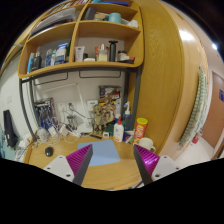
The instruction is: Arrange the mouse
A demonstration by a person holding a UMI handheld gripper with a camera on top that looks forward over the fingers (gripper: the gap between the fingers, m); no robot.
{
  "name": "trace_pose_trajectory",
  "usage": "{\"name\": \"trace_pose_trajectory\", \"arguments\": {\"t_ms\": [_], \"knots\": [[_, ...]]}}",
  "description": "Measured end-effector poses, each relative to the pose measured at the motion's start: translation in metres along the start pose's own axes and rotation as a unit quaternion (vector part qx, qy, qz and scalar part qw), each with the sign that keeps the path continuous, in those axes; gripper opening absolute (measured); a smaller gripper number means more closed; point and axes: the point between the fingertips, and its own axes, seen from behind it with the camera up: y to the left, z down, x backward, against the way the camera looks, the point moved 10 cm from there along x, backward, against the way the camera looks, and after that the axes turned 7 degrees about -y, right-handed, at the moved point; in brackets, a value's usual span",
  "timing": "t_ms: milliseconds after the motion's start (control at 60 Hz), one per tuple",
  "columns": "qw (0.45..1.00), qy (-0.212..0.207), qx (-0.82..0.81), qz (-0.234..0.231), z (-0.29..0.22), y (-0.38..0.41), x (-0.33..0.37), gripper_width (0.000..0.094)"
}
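My gripper [107, 166] is open and empty, held above a wooden desk [112, 177]. Its two fingers with magenta pads [147, 160] stand wide apart. A blue mouse mat [100, 154] lies flat on the desk between and just ahead of the fingers. A small dark mouse [49, 151] sits on the desk to the left of the left finger, off the mat. Nothing is between the pads.
Bottles and small containers [118, 128] and an orange-lidded jar [140, 127] stand along the back of the desk. Wooden shelves [80, 50] with more items hang above. A tall wooden panel [170, 80] rises at the right. Clutter lies at the far left.
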Motion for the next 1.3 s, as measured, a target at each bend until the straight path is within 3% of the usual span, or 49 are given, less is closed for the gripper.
{"name": "trace_pose_trajectory", "arguments": {"t_ms": [233, 383, 667, 850, 1067, 1300], "knots": [[0.999, 0.012, 0.026, -0.027, 0.01, 0.004, -0.01, 0.0847], [0.997, 0.021, 0.031, -0.071, 0.025, 0.034, -0.018, 0.083], [0.977, 0.056, 0.046, -0.199, 0.094, 0.185, -0.047, 0.0828], [0.961, 0.088, 0.065, -0.253, 0.14, 0.297, -0.073, 0.0844], [0.956, 0.135, 0.069, -0.253, 0.181, 0.386, -0.141, 0.0843], [0.958, 0.155, 0.065, -0.231, 0.197, 0.426, -0.214, 0.0832]]}}
